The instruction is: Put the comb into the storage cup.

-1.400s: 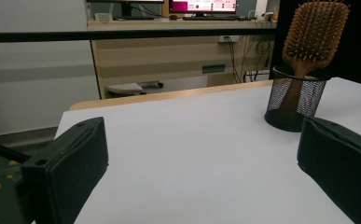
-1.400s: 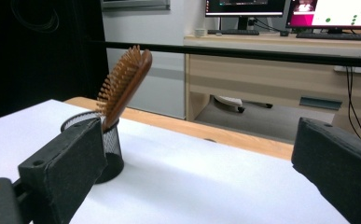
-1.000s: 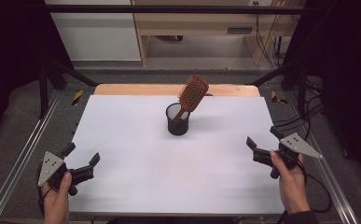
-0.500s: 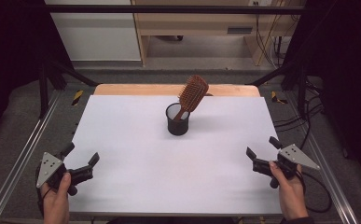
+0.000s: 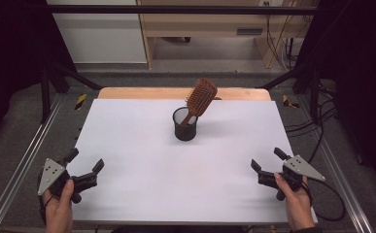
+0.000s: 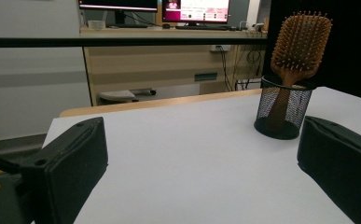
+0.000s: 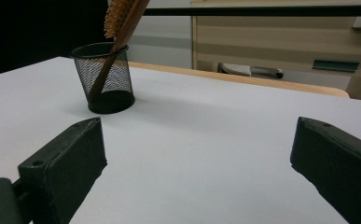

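Observation:
A black mesh cup (image 5: 184, 124) stands upright on the white table (image 5: 142, 165), a little behind its middle. A wooden paddle hairbrush (image 5: 200, 97) leans in it, handle down, head tilted to the right. In the left gripper view the cup (image 6: 283, 108) and brush (image 6: 301, 41) sit far off at the right. The right gripper view has the cup (image 7: 103, 84) and brush (image 7: 121, 16) at the upper left. My left gripper (image 5: 85, 161) is open at the near left corner, with nothing in it. My right gripper (image 5: 268, 159) is open at the near right corner, also holding nothing.
A wooden strip (image 5: 127, 93) runs along the table's far edge. Metal rails (image 5: 23, 165) flank both sides. Cables (image 5: 321, 141) lie on the floor at the right. A desk with monitors (image 6: 197, 9) stands beyond the table.
Both hands have drawn back toward the near edge of the table, the right one the more. Both grippers stay open. The cup and brush have not moved.

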`<state>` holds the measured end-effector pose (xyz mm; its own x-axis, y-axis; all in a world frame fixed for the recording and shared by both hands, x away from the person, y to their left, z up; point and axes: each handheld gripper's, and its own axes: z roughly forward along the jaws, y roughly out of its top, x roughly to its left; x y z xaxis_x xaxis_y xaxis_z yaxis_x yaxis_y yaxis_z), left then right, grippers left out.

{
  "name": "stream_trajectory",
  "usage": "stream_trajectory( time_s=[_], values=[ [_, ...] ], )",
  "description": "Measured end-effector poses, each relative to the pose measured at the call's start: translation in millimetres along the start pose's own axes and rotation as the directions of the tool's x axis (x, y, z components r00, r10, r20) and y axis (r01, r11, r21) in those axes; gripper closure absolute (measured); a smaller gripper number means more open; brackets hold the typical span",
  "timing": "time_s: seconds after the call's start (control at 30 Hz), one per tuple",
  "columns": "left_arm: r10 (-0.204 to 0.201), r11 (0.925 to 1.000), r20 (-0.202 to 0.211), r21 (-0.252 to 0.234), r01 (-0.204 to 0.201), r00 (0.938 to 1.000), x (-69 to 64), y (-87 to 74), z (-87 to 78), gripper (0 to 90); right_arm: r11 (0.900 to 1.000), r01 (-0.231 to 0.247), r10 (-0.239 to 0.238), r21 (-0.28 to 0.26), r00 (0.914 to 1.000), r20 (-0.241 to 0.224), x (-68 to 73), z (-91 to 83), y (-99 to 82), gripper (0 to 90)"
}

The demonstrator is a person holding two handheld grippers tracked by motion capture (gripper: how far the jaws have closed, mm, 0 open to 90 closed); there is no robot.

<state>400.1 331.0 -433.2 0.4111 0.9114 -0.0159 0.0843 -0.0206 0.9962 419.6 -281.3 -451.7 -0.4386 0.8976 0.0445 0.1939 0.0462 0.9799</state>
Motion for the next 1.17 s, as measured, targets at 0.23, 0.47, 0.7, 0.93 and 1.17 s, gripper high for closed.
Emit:
stream_trajectory(
  time_s=[0.23, 0.47, 0.7, 0.93, 1.17],
  values=[
    [-0.001, 0.9994, 0.009, -0.034, 0.001, 1.0, -0.5, 2.5, -2.3, 2.0, 1.0, 0.008, -0.008, 0.004, 0.9997, -0.024, 4.7, 2.7, -2.5, 3.4],
    [-0.005, 0.9993, 0.016, -0.038, 0.005, 0.9999, -0.8, 2.6, -2.3, 2.0, 0.9995, 0.029, -0.029, 0.008, 0.9988, -0.04, 8.3, 4.6, -4.5, 3.5],
    [-0.022, 0.9982, 0.031, -0.054, 0.024, 0.9993, -0.9, 3.1, -2.5, 2.0, 0.9991, 0.039, -0.039, 0.013, 0.9974, -0.062, 13.1, 8.2, -7.4, 3.1],
    [-0.027, 0.9971, 0.043, -0.07, 0.03, 0.9987, -2.1, 4.0, -2.8, 2.0, 0.9976, 0.068, -0.067, 0.011, 0.9934, -0.094, 22.1, 14.4, -8.2, 2.5],
    [-0.024, 0.997, 0.046, -0.072, 0.028, 0.9987, -3.6, 4.2, -1.6, 2.0, 0.9965, 0.083, -0.084, -0.005, 0.9897, -0.116, 28.8, 22.0, -8.2, 1.8]
  ],
)
